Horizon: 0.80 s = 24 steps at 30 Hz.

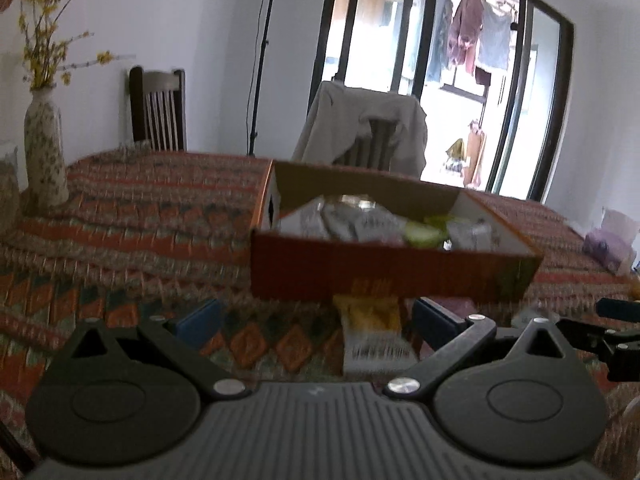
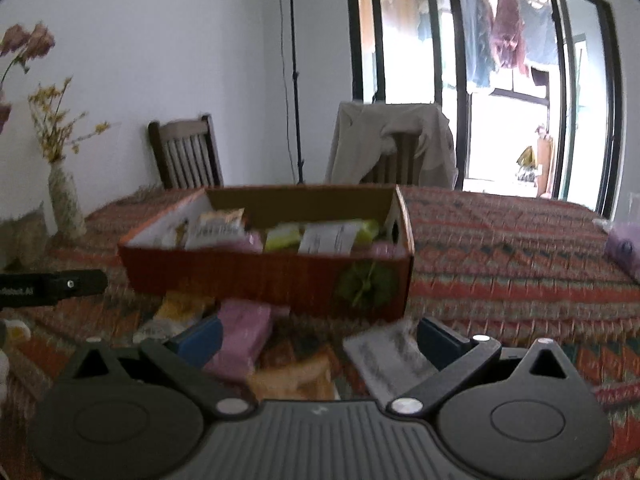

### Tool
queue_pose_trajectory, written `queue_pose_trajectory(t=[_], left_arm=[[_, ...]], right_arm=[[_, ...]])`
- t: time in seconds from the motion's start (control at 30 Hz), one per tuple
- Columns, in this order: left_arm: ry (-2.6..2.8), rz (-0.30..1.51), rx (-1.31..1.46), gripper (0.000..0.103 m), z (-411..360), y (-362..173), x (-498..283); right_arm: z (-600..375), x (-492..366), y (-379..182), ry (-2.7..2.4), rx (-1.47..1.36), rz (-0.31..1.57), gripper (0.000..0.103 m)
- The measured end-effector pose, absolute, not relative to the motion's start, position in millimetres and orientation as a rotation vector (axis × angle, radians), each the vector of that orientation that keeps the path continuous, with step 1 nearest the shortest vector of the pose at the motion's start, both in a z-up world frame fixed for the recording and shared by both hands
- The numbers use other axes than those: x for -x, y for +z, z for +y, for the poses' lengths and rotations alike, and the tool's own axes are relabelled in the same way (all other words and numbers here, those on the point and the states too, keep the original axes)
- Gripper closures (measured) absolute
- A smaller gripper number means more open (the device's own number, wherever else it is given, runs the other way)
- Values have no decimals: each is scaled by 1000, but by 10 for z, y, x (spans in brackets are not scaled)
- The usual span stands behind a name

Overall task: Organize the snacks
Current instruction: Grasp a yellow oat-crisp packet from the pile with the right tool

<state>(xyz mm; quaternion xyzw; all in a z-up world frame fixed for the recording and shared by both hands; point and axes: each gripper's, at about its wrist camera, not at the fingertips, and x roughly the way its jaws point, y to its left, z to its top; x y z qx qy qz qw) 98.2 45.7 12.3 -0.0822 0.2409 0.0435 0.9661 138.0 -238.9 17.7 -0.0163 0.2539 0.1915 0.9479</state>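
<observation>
I am holding both grippers low over the patterned tablecloth, facing the open orange box at twelve o'clock, which is already taking in packets. My left gripper is spread wide and carrying nothing; a yellow packet is lying between its fingers, just short of the box's near wall, so I judge it the next pick. My right gripper is also released and empty, with a pink packet at its ten o'clock, a white packet at two o'clock and a brown packet close beneath. These loose snacks are sitting tight against the box front, so I am keeping my fingers apart to straddle one. Open cloth is stretching to three o'clock; the box wall is crowding the approach ahead. The vase is standing well clear at ten o'clock.
</observation>
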Motion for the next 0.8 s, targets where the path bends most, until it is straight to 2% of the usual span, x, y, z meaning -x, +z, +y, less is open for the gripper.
queue_pose_trajectory(t=[0.2, 0.27, 0.33, 0.5, 0.6, 0.63, 0.8], left_arm=[[88, 537, 171, 0, 517, -144, -914], [102, 546, 163, 0, 520, -212, -919], [94, 522, 150, 0, 497, -198, -894], [83, 486, 106, 0, 415, -185, -837], [79, 487, 122, 0, 436, -181, -844], [78, 490, 129, 0, 448, -185, -852], [74, 497, 149, 0, 479, -188, -860]], right_arm=[[-2366, -1283, -18, 406, 57, 589, 2], [-2340, -1286, -83, 413, 66, 617, 9], [-2334, -1296, -97, 421, 66, 626, 21], [-2277, -1379, -179, 441, 94, 673, 43], [-2247, -1457, -230, 439, 102, 699, 50], [-2245, -1457, -230, 442, 102, 699, 55], [-2275, -1443, -190, 451, 83, 676, 62]])
